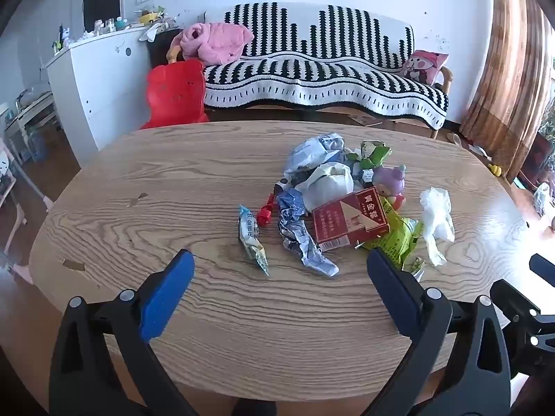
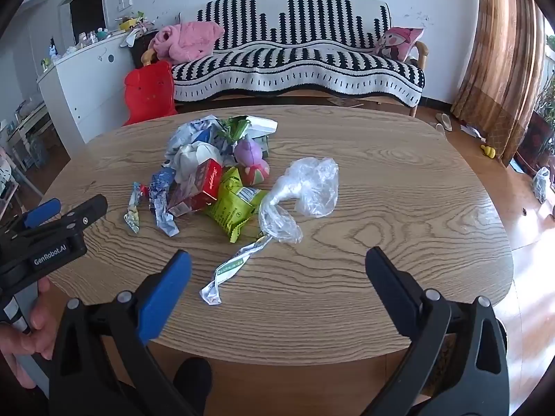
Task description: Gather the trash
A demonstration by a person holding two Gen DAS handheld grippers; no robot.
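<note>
**Inspector:** State of your 2 tongs?

**Operator:** My left gripper is spread wide above the near part of the wooden table. Nothing sits between its blue pads; it touches nothing. My right gripper is spread just as wide and holds nothing.

**Inspector:** Location of the trash?

**Operator:** Heaped mid-table. A red carton lies on a green snack bag, with a crumpled blue-and-white wrapper and a small sachet to its left. A clear plastic bag lies at the right edge of the heap. A twisted white strip lies nearest my right gripper, ahead of its left pad, not touching.
</note>
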